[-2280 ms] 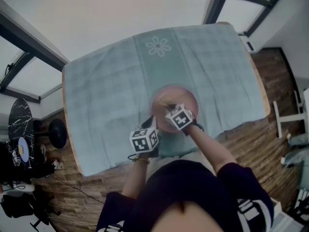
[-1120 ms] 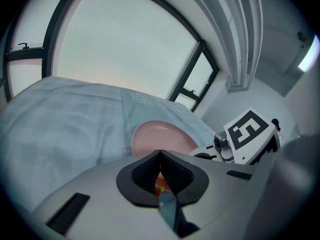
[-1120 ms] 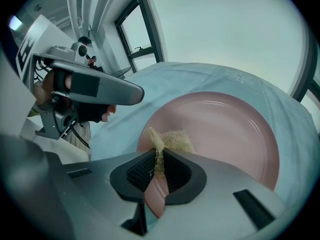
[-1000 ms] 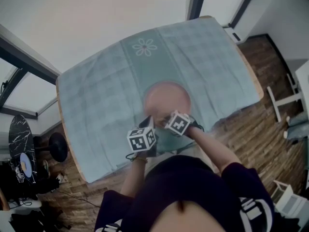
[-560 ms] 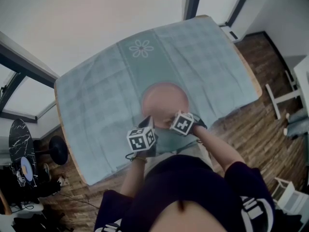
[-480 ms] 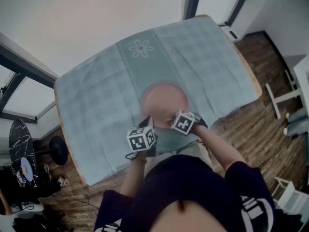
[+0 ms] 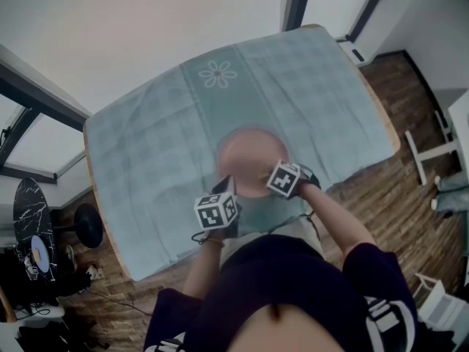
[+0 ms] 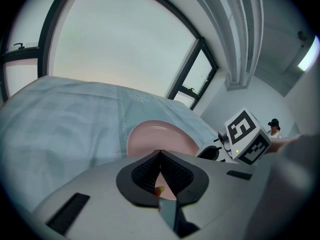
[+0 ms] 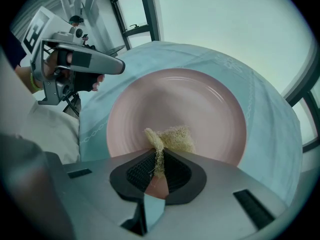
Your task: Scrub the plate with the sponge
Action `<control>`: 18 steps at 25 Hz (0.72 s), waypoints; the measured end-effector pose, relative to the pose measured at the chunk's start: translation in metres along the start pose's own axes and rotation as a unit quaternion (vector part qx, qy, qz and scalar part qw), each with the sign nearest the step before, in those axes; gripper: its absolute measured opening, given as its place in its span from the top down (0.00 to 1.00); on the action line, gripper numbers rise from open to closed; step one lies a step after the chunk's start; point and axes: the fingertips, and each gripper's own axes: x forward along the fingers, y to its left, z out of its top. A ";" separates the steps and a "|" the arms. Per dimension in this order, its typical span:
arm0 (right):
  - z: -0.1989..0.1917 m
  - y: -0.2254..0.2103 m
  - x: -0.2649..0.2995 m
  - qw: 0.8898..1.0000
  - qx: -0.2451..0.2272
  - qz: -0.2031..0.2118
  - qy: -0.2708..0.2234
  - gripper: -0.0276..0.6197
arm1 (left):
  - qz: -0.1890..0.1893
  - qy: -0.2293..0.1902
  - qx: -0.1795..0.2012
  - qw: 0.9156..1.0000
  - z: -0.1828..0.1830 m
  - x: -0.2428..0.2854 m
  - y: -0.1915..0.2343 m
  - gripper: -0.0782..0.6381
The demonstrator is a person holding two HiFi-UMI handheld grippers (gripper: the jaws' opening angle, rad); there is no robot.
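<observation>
Plate (image 9: 192, 101): one; sponge (image 9: 176, 138): one, pinched in right tool (image 9: 159, 158), on plate

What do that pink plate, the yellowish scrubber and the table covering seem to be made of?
Plate: probably glazed ceramic, possibly melamine; smooth pink, soft sheen, faint rings.
Sponge: coarse plant fibre, loofah-like; pale frayed strands pinched in the right claw.
Tablecloth: woven fabric; matte, checked, softly creased.

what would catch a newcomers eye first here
The round pink plate at the near middle of the pale teal checked tablecloth stands out first. The right hand-held gripper pinches a straw-coloured fibrous sponge against it, while the left hand-held gripper grips its near rim.
</observation>
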 end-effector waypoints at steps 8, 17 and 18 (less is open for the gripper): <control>0.010 -0.033 -0.001 0.999 0.016 -0.031 -0.004 0.90 | 0.004 0.001 -0.005 1.000 0.002 0.002 0.005 0.88; 0.032 -0.057 0.006 0.997 0.050 -0.052 -0.036 0.90 | 0.005 0.005 -0.010 1.000 0.005 0.007 0.008 0.88; 0.035 -0.060 0.007 0.996 0.053 -0.054 -0.041 0.90 | 0.006 0.005 -0.010 1.000 0.005 0.008 0.008 0.88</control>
